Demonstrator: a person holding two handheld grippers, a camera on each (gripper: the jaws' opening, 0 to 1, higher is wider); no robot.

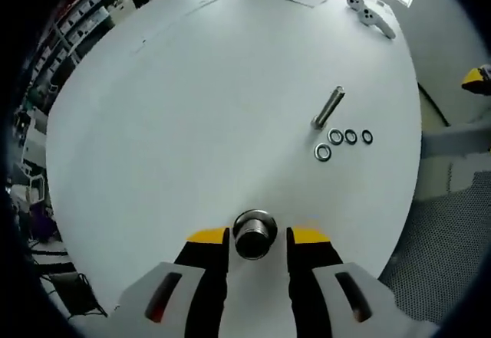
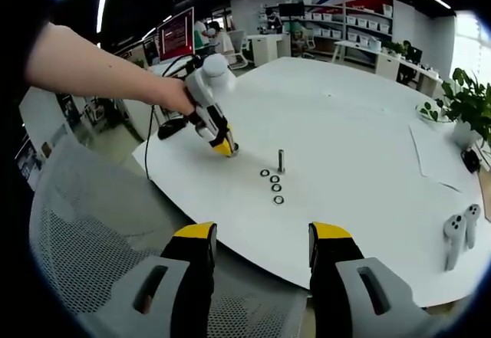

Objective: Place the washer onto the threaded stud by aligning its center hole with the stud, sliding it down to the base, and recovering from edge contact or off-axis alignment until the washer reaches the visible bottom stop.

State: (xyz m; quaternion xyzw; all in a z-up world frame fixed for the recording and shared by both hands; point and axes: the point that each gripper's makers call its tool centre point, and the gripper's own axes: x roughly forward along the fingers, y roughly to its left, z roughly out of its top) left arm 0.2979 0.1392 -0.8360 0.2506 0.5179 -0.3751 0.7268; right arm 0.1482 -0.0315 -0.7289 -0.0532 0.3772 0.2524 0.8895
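The 4 washers (image 1: 335,136) are thin metal rings lying flat on the table (image 1: 192,108) beside the upright stud (image 1: 329,106), well in from its near edge: light, stiff, slippery, best pinched across the rim. The left gripper (image 1: 256,238) has jaws apart around a nut (image 1: 255,234), not visibly clamped. The right gripper (image 2: 259,240) hangs open off the table edge, over a mesh chair (image 2: 92,223). Controllers (image 2: 458,232) lie clear.

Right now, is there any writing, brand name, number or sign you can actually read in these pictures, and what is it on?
None can be read.
The red screen at the back of the right gripper view carries pale marks, too blurred to read.
The storage bins on the far shelves may bear labels, too small to tell.
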